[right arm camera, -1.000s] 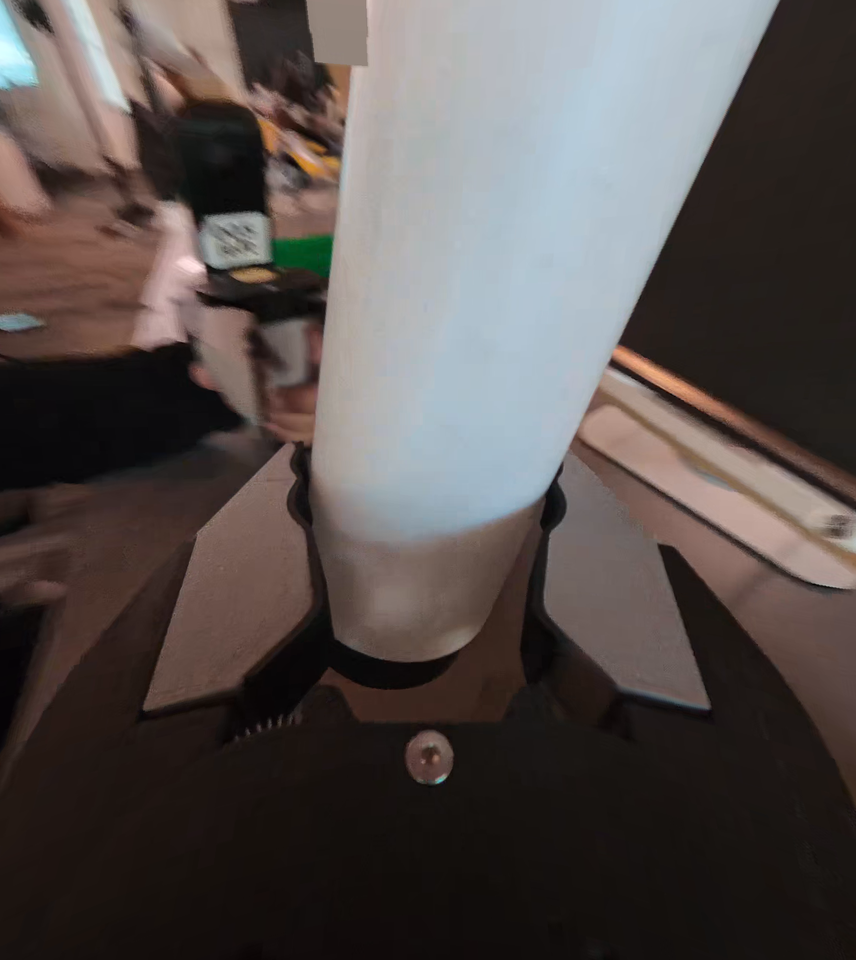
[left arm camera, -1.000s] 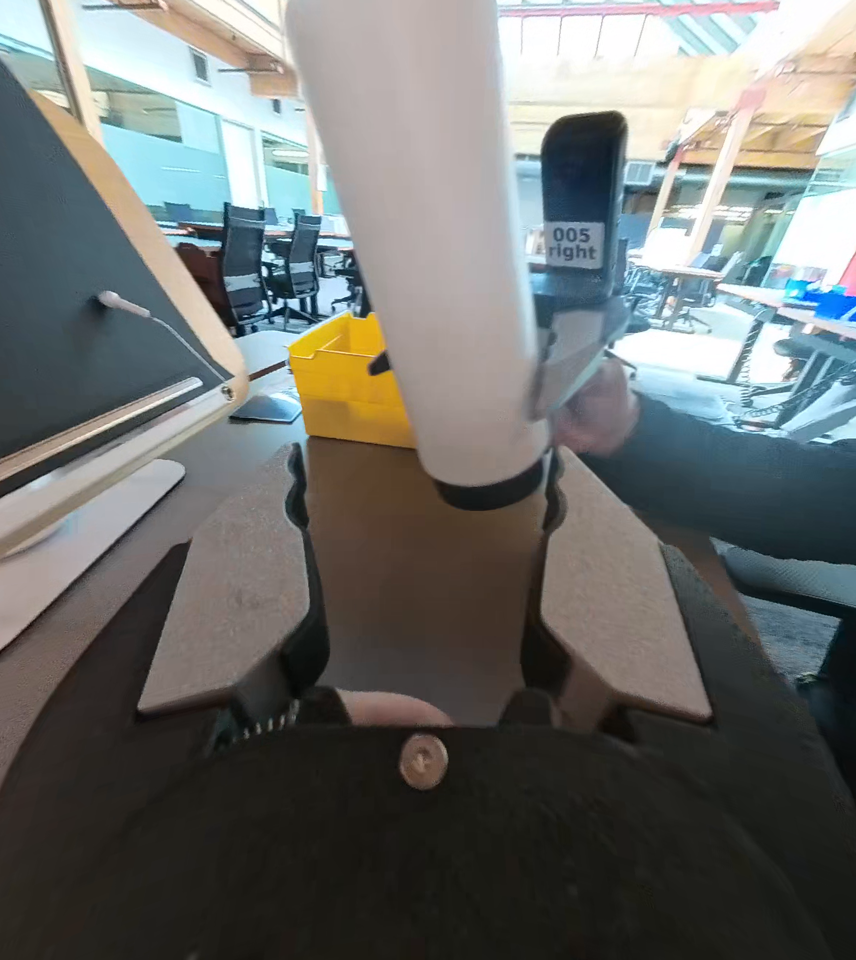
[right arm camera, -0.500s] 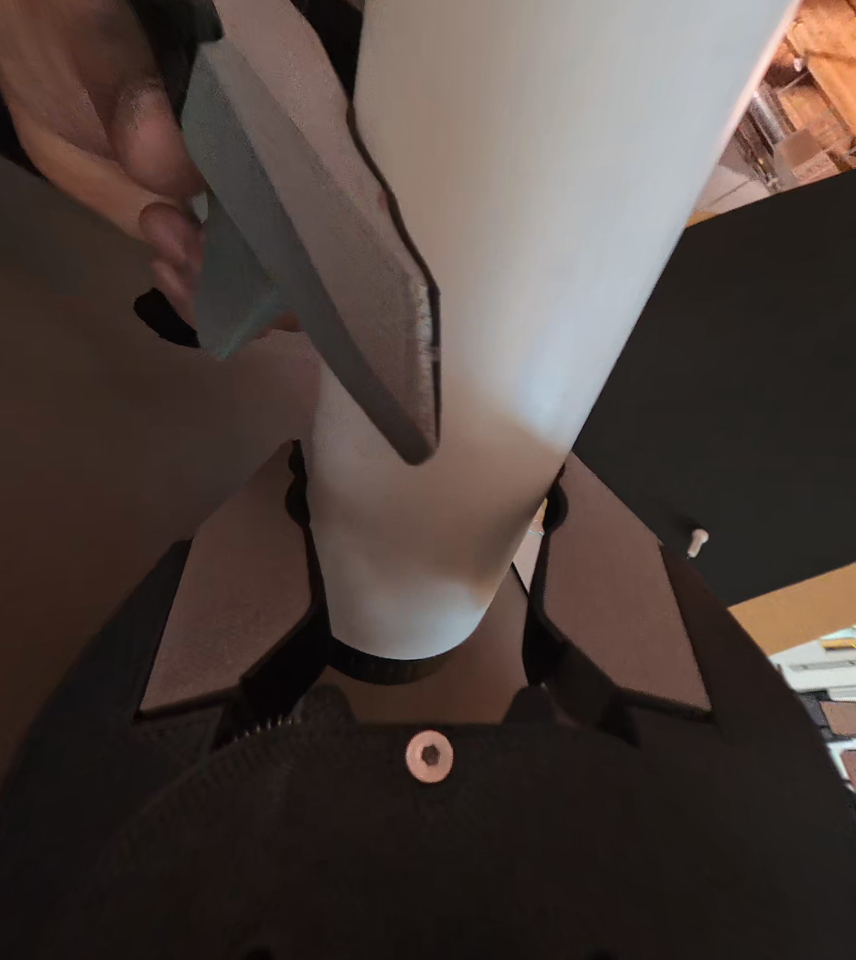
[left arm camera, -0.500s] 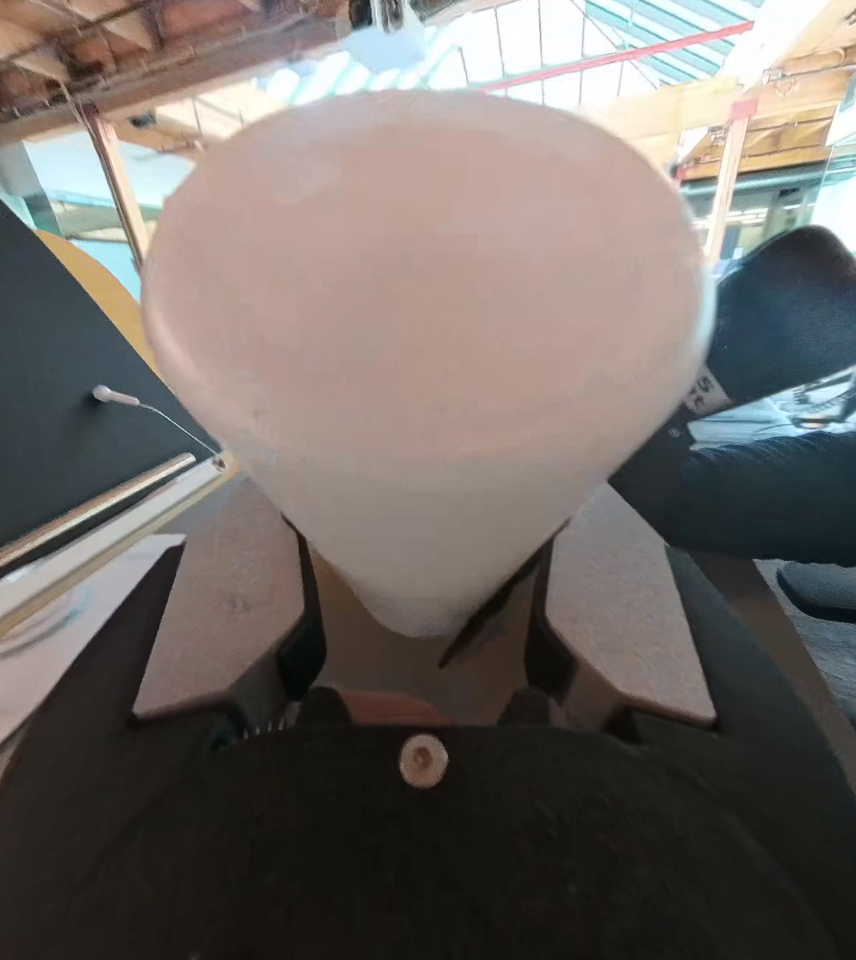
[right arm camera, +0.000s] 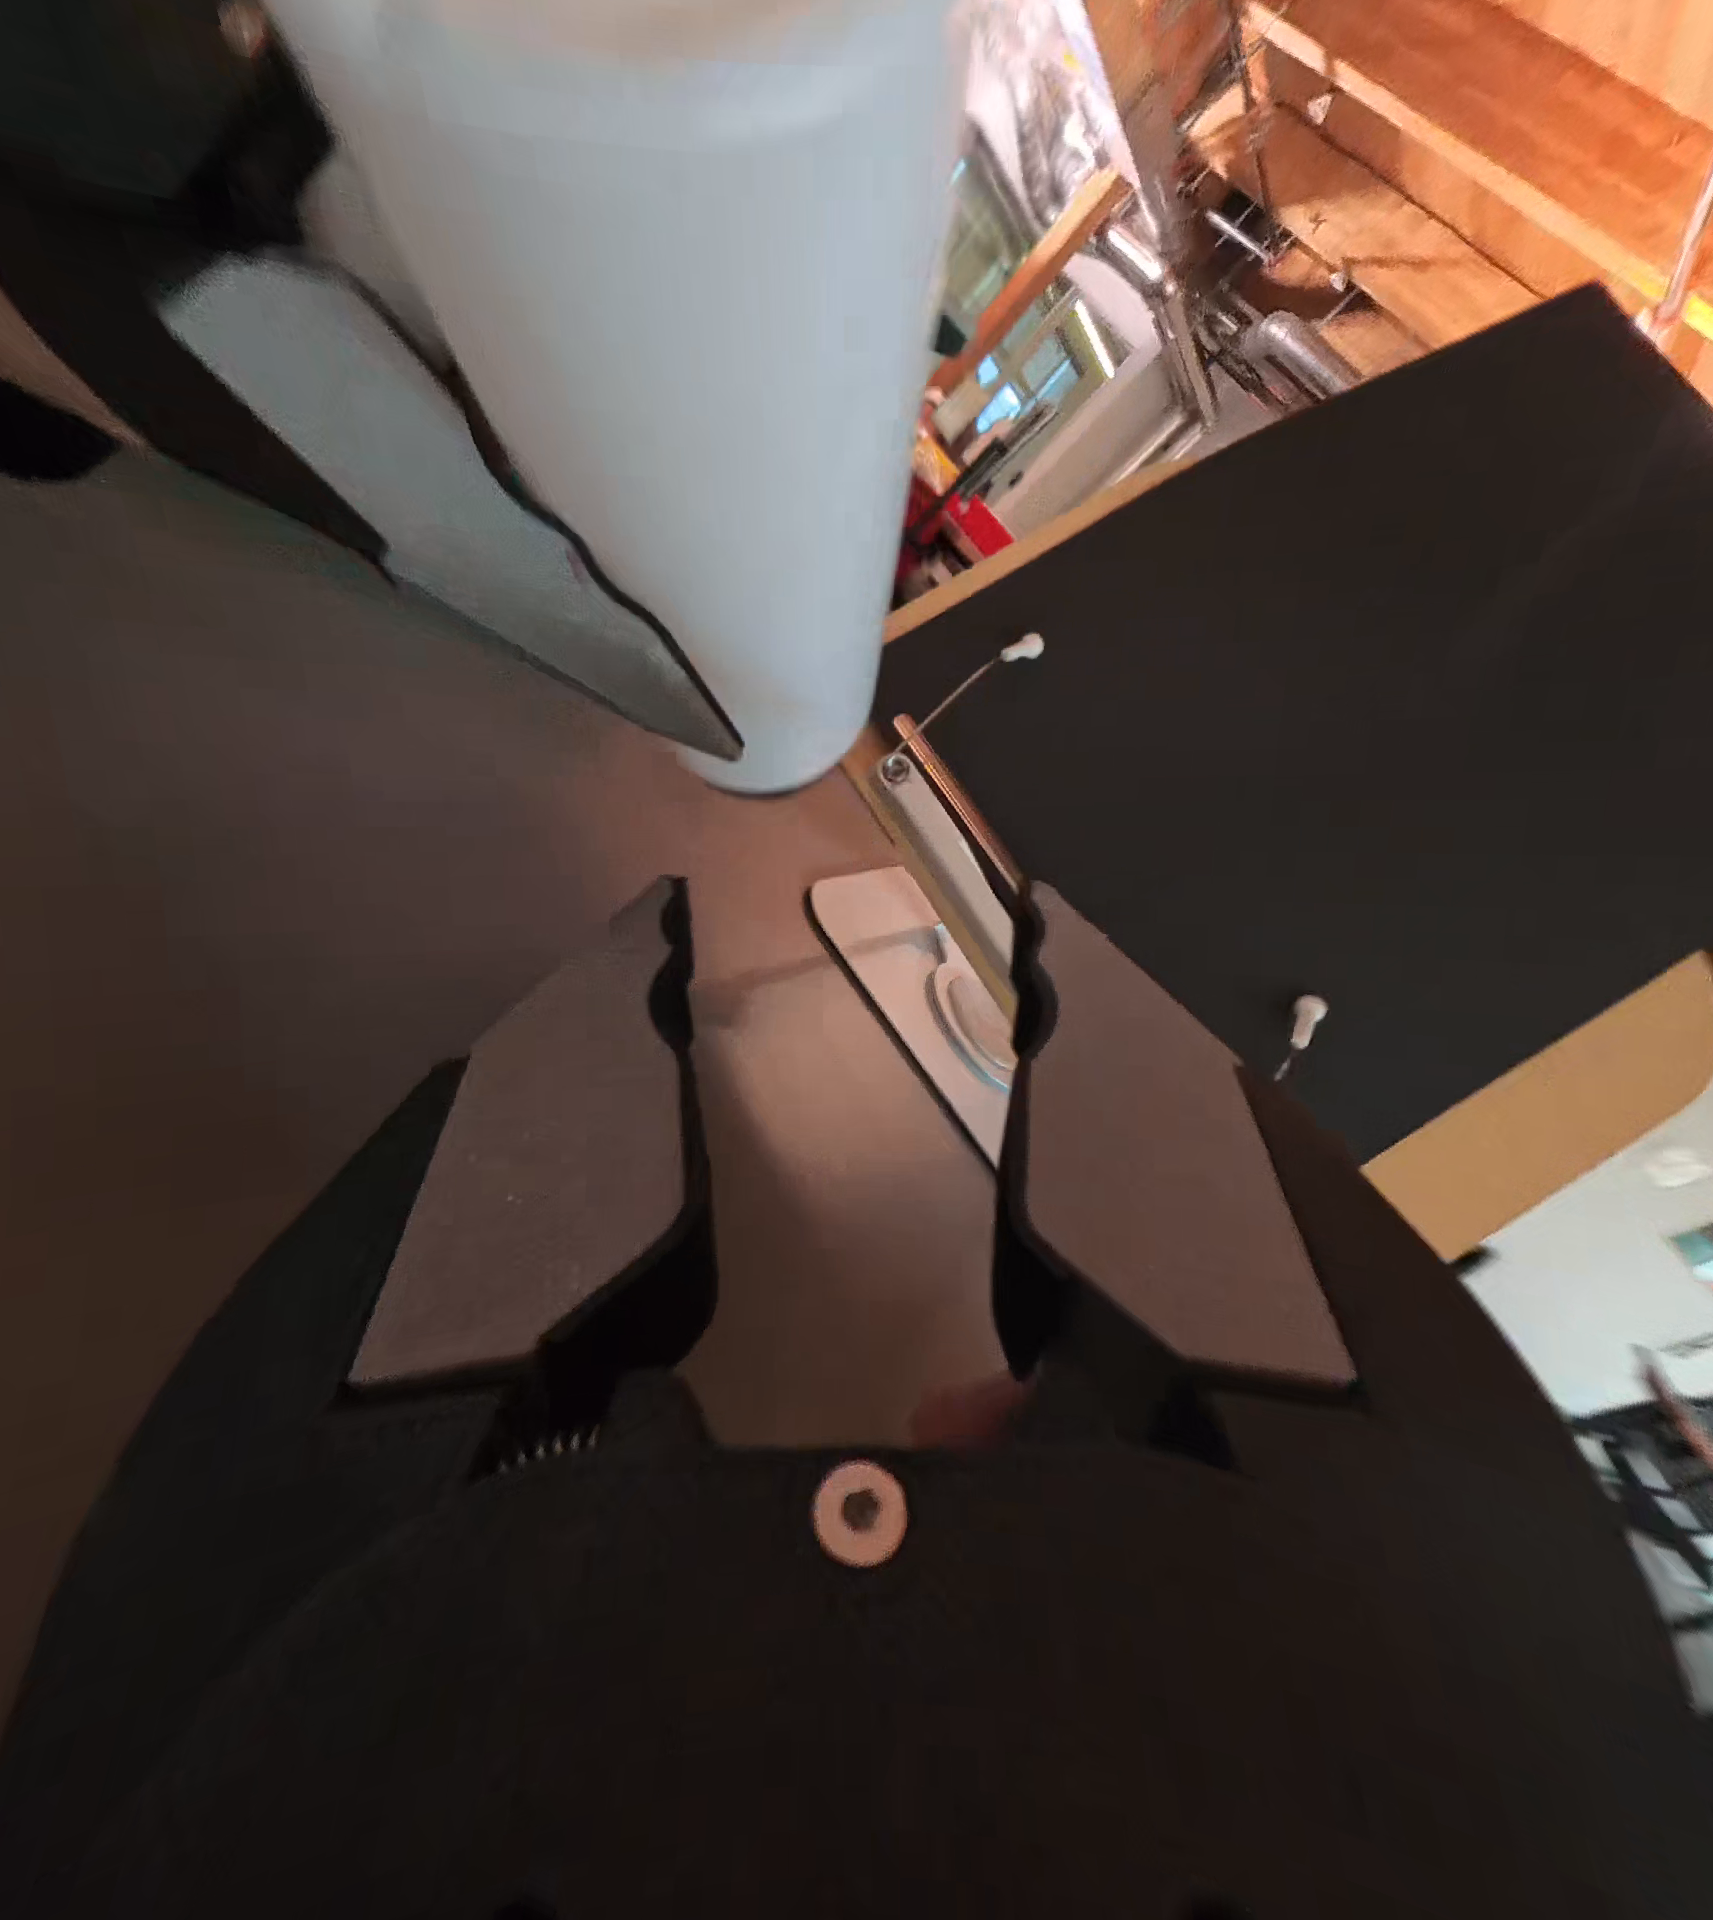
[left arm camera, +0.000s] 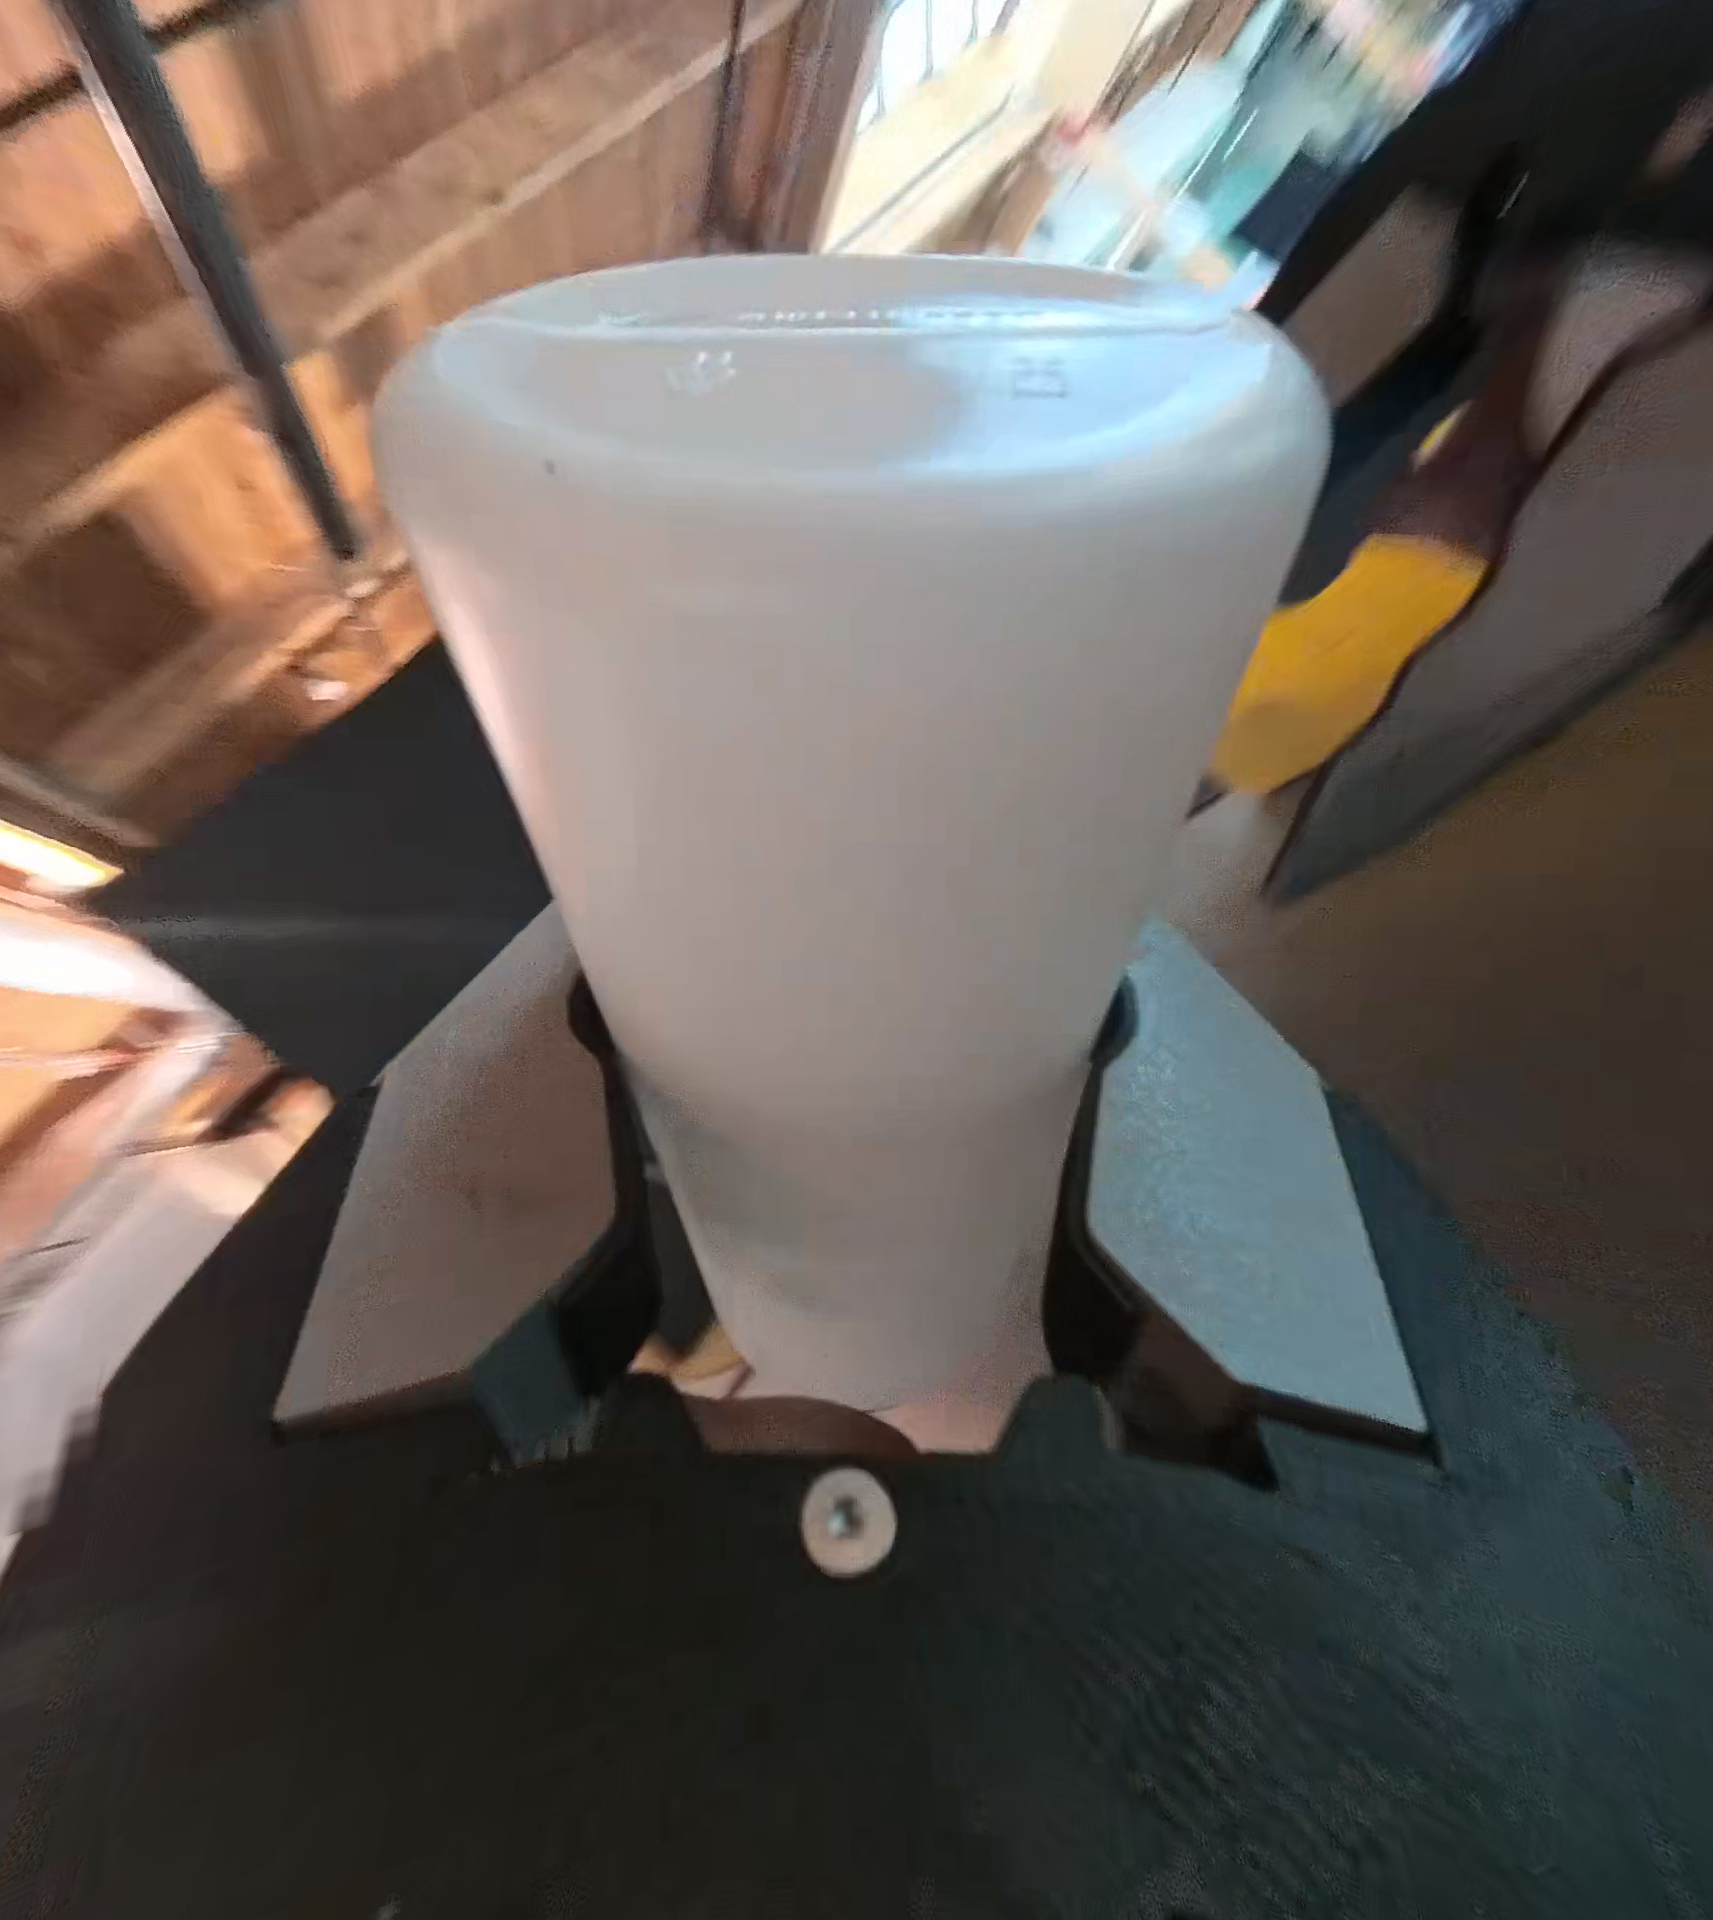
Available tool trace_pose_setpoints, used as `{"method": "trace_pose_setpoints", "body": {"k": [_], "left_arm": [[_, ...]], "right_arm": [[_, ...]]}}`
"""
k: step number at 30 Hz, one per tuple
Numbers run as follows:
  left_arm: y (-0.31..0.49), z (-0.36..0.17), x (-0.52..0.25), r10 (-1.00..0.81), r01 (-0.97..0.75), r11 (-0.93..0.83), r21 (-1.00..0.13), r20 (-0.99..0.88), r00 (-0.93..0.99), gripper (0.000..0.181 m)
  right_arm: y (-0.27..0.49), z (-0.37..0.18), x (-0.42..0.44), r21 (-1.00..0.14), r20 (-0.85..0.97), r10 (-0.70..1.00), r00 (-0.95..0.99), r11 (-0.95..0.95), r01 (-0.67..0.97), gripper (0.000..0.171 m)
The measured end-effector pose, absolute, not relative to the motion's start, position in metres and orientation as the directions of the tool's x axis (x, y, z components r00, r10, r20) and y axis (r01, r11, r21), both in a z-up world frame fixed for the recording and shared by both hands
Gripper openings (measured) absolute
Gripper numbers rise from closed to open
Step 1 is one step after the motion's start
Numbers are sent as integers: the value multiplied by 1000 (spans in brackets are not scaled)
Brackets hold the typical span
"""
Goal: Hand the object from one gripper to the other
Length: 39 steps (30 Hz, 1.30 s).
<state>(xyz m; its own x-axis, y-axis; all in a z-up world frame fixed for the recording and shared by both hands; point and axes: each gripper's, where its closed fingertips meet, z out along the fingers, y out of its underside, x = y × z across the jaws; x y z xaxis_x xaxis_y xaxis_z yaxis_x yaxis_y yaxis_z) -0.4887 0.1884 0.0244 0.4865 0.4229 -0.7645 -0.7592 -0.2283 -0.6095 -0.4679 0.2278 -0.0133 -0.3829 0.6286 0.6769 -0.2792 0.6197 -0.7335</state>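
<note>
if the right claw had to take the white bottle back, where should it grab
Probably the bare cylindrical end of the white bottle below the left claw, coming from the side with fingers straddling its round wall. The right claw is open and apart.

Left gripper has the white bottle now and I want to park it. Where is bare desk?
In the right wrist view, the brown desk is bare left of the open right gripper, below the white bottle held by the left gripper. It is crowded to the right: the monitor's silver foot and black panel sit there.
</note>
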Motion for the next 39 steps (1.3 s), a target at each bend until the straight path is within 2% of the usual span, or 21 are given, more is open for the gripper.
{"method": "trace_pose_setpoints", "body": {"k": [3,5,6,9,11,13,19,24,26,28,31,35,39], "left_arm": [[179,23,-509,444,-803,-396,-444,-859,256,93],[178,16,-518,412,-797,-457,-394,-888,203,93],[178,13,-521,398,-796,-472,-379,-897,192,93],[180,4,-524,349,-810,-489,-324,-923,159,93],[181,-1,-525,314,-818,-510,-266,-943,111,93],[185,-7,-524,256,-825,-537,-177,-966,41,93],[200,-19,-509,106,-830,-550,88,-979,-174,93],[217,-30,-475,38,-862,-459,216,-964,-262,92],[225,-32,-460,29,-866,-429,256,-954,-297,92],[232,-34,-450,17,-857,-418,301,-941,-339,92],[235,-39,-448,-6,-846,-419,329,-933,-360,92],[233,-43,-459,7,-851,-452,266,-953,-302,92],[228,-31,-473,79,-849,-503,161,-970,-231,88]], "right_arm": [[229,-13,-466,-876,468,700,-539,445,-184,56],[227,-13,-467,-952,268,720,-640,299,-62,82],[226,-10,-466,-972,187,718,-671,235,-19,90],[232,2,-465,-997,-17,694,-719,39,61,101],[235,10,-463,-988,-152,652,-743,-88,125,112],[234,11,-458,-967,-254,590,-767,-146,208,111],[218,-12,-453,-917,-378,526,-762,-97,388,134],[194,-30,-434,-767,-626,287,-725,-58,639,145],[180,-41,-413,-690,-709,158,-687,46,723,132],[169,-53,-402,-628,-758,114,-642,135,766,132],[161,-69,-396,-595,-776,107,-621,203,778,101],[164,-64,-407,-550,-824,77,-562,131,825,98],[177,-53,-416,-562,-822,68,-565,51,825,92]]}}
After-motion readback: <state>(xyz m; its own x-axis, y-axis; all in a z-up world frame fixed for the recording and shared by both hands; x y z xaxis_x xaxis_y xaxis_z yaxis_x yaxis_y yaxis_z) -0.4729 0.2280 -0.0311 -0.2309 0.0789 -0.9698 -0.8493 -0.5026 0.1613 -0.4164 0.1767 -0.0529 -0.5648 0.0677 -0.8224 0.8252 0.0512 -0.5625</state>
